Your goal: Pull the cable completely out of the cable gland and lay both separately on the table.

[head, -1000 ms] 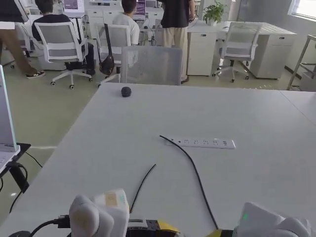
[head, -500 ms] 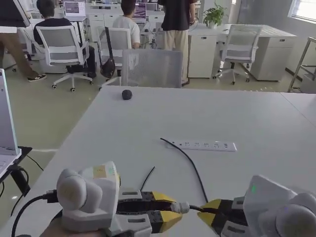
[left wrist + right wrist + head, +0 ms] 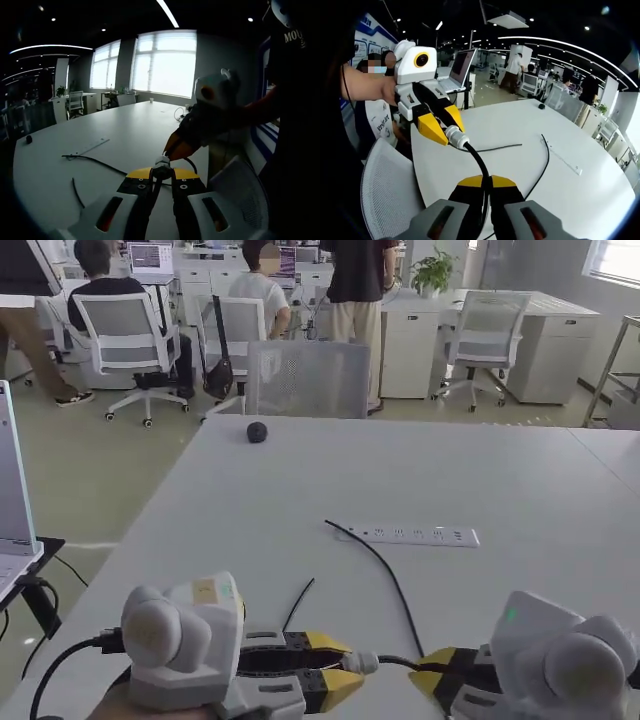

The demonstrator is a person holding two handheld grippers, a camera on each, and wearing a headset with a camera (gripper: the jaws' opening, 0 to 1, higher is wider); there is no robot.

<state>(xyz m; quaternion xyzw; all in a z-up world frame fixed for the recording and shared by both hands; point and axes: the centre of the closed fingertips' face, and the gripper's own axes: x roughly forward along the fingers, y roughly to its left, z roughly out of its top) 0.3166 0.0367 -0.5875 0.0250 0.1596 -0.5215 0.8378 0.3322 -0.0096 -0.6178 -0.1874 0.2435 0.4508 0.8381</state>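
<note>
The left gripper [image 3: 345, 670] had a white body and black jaws tipped in yellow, and the right gripper [image 3: 426, 672] at three o'clock of it wore the same white, black and yellow. The cable gland [image 3: 361, 663] was a pale whitish grey and the cable [image 3: 388, 578] was black. The table [image 3: 250, 500] was plain white, as was the power strip [image 3: 418, 534]. At eleven o'clock on the table lay a dark grey ball [image 3: 257, 431], and beyond it stood a chair [image 3: 307, 375] of grey mesh.

Head view looks down toward the power strip [image 3: 420, 533]. On its near side, left gripper view faces the right gripper [image 3: 171, 149] close-up, and vice versa. All three share the strip.
</note>
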